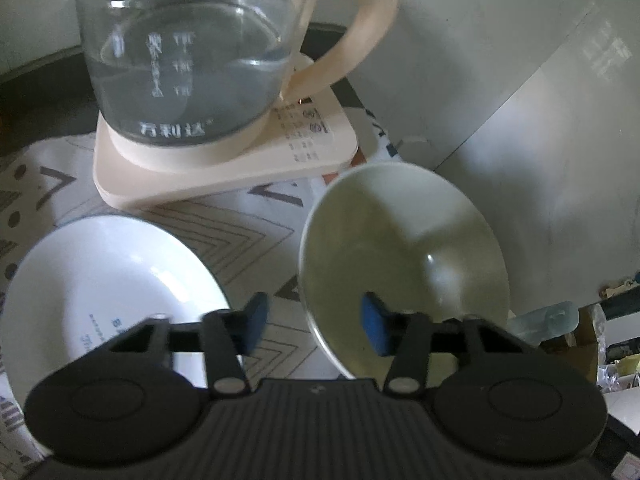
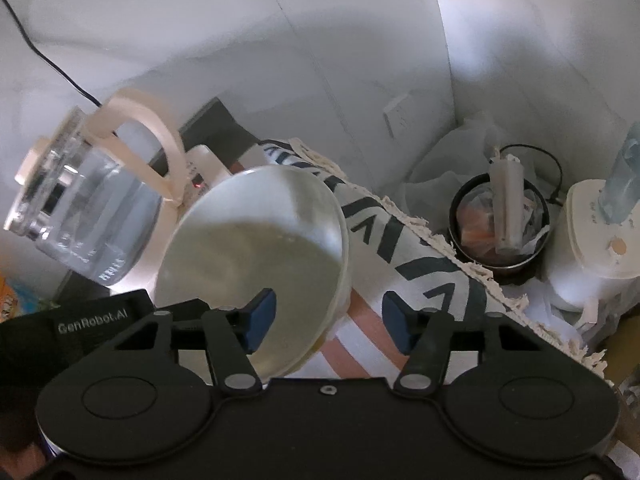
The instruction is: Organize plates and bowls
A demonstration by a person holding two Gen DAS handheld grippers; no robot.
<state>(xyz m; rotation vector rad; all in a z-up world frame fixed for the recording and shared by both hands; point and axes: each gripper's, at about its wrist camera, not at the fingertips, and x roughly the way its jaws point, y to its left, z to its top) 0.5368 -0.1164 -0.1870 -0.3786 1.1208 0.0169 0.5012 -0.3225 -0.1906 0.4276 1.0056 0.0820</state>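
Kettle (image 1: 188,60) top cut off; plate (image 1: 100,292) lettering blurred.

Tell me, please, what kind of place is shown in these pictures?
Probably a home kitchen or dining corner. A glass electric kettle stands on its base on a patterned tablecloth, beside a white plate and a bowl, and a full waste bin sits by the wall.

The bowl (image 1: 404,256) just ahead of the left tongs looks like smooth, shiny china, and so does the white plate (image 1: 104,280) off to their left side. Farther ahead, the kettle (image 1: 192,64) is clear glass with a shiny metal band, sitting on a smooth cream plastic base (image 1: 224,168). The tablecloth (image 2: 420,264) under the right tongs is matt cloth with a rough, frayed edge, and both tongs are dull black plastic with blue pads (image 2: 260,316).
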